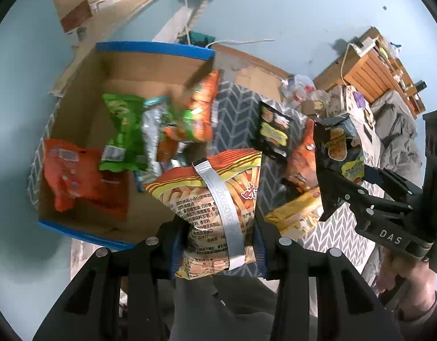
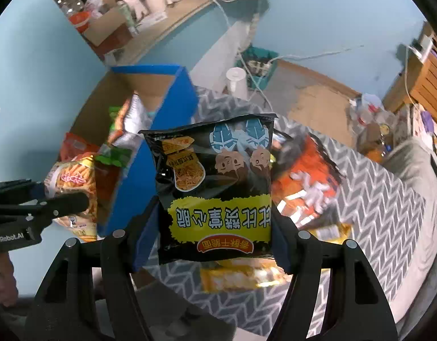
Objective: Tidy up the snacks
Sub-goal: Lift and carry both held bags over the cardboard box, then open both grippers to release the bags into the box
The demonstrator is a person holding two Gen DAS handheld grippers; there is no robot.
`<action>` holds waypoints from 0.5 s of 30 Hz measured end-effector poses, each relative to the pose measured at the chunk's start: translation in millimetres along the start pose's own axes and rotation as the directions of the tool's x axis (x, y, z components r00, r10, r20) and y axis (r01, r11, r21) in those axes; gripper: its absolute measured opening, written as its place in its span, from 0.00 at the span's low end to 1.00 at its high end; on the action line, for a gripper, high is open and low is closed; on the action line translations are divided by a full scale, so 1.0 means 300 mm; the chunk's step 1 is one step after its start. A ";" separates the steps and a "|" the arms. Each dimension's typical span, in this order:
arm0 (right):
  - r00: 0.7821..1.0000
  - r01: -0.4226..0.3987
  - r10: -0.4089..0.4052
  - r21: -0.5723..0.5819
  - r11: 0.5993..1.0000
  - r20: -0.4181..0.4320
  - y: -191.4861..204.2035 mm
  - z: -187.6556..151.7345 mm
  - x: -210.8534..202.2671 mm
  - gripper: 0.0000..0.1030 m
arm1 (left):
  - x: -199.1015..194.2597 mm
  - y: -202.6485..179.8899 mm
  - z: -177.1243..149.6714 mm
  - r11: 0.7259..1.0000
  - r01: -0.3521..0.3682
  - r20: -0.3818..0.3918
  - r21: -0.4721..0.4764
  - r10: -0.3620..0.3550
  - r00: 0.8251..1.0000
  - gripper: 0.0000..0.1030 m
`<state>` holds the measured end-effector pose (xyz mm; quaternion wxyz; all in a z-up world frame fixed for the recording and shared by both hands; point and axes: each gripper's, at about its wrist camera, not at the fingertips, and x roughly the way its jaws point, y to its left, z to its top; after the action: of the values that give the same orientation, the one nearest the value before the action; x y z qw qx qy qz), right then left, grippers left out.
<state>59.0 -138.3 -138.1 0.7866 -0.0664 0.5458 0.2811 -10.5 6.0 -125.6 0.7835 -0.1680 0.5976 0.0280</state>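
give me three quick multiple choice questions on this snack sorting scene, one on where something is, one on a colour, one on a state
1. Where is the green snack bag?
A. inside the cardboard box
B. on the patterned cloth
C. in the right gripper

2. What colour is the rim of the cardboard box?
A. red
B. blue
C. white

3. What is the state of the left gripper?
A. open and empty
B. out of view
C. shut on the fries-print snack bag

Answers:
1. A, the green bag lies on the box floor among other packets.
2. B, blue edging runs along the top of the box walls.
3. C, the fries-print snack bag is pinched between its pads and hangs clear of the cloth, while the right gripper grips the black snack bag.
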 end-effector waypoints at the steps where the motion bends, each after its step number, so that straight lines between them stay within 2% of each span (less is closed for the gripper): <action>1: 1.000 -0.006 0.006 -0.008 1.000 0.001 0.021 0.015 0.006 0.67 | -0.002 0.014 0.004 1.000 -0.003 0.002 -0.004 0.003 1.000 0.41; 8: 0.998 -0.060 0.060 -0.053 0.997 -0.006 0.163 0.094 0.050 0.67 | -0.015 0.165 0.023 0.998 -0.033 0.010 -0.047 0.034 0.999 0.41; 15: 0.994 -0.101 0.098 -0.101 0.990 -0.040 0.311 0.126 0.120 0.67 | -0.019 0.293 0.051 0.995 -0.054 0.012 -0.078 0.055 0.998 0.41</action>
<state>50.9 -31.6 -136.5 0.7575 -0.0843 0.5469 0.3464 -19.6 94.2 -136.9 0.7797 -0.1817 0.5947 0.0739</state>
